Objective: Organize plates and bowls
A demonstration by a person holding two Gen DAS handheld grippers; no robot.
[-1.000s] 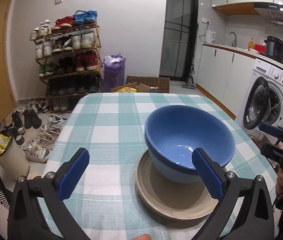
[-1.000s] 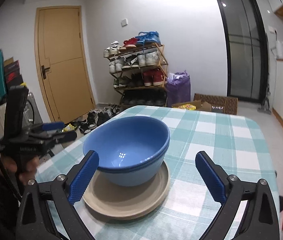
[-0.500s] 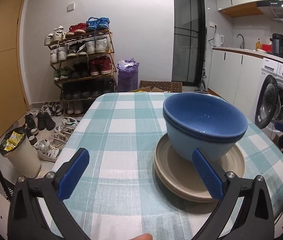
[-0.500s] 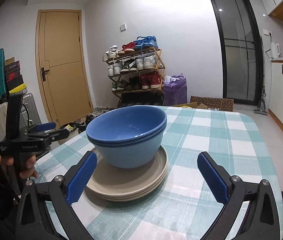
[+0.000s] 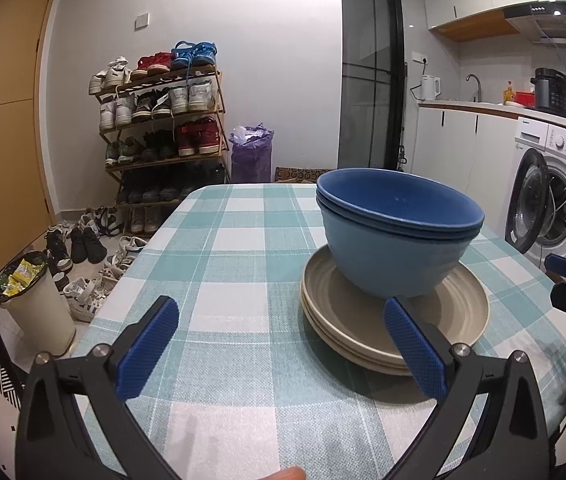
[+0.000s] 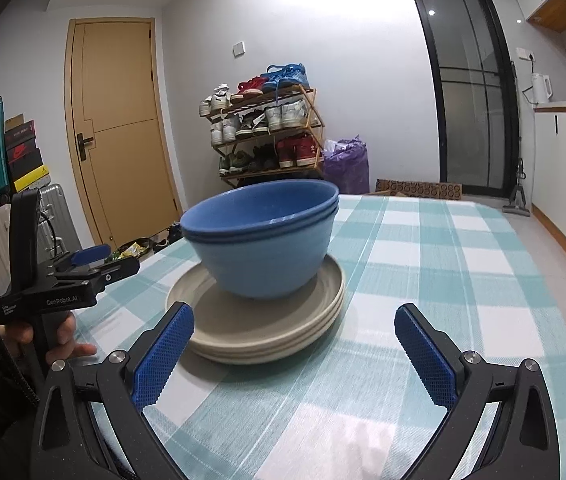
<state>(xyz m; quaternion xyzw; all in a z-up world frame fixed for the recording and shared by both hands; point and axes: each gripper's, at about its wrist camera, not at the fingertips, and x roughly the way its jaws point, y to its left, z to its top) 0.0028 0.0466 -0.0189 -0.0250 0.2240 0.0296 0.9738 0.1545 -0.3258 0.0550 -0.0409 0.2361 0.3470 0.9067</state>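
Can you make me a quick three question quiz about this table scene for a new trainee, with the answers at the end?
1. True or false: the blue bowls sit directly on the checked tablecloth.
2. How are the two blue bowls arranged? A) side by side B) nested one inside the other C) upside down
3. What state are the left gripper and the right gripper in?

Key
1. False: they rest on the stack of beige plates.
2. B
3. Both are open and empty, held short of the stack.
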